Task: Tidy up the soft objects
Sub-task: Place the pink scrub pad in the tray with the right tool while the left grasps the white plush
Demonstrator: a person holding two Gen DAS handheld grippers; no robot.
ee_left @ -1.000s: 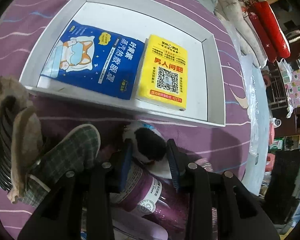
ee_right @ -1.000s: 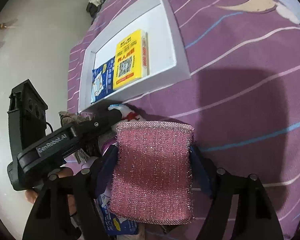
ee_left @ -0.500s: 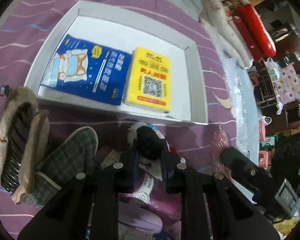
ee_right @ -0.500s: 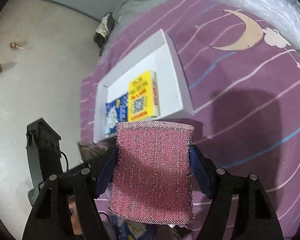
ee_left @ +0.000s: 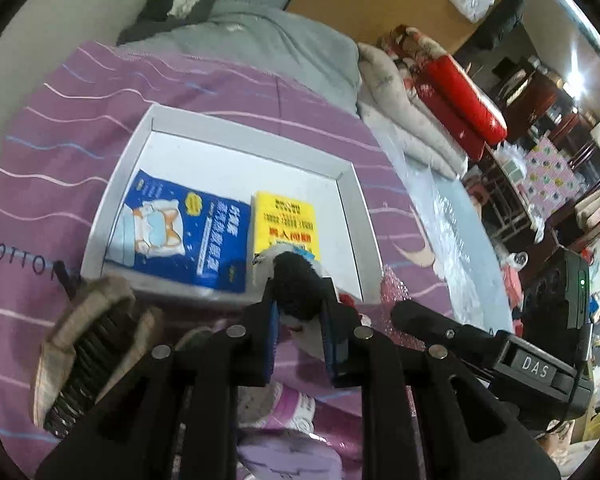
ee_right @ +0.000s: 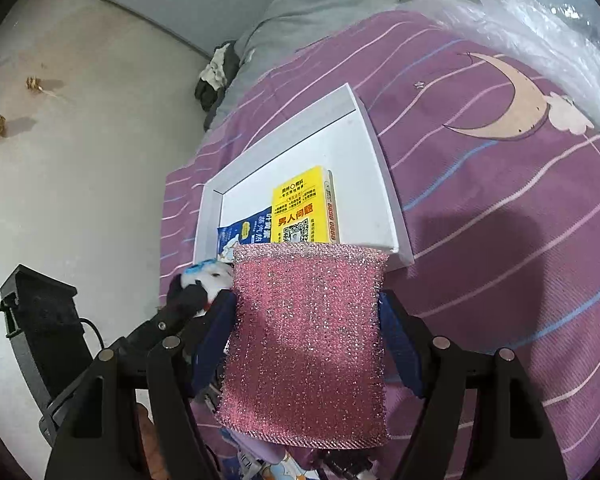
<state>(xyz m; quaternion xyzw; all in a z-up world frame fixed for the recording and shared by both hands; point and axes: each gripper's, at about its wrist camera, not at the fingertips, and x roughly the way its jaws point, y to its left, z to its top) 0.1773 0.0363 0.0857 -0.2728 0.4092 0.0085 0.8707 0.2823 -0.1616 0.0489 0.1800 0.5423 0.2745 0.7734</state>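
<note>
left claw [ee_left: 300,312] gripping plush toy [ee_left: 296,288], seemingly lifted

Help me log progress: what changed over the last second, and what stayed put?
The left gripper closed on the black-and-white plush toy and lifted it off the purple bedspread. The right gripper rose too, still clamping the pink sparkly pad. The blue packet and yellow packet stayed side by side in the white tray.

"DAS" on the right gripper's black body [ee_left: 534,366], "COTTON" printed on the purple bedsheet [ee_left: 16,262], "男人问题" and "0690 0888" on the yellow packet [ee_right: 300,208], QR code beneath
</note>
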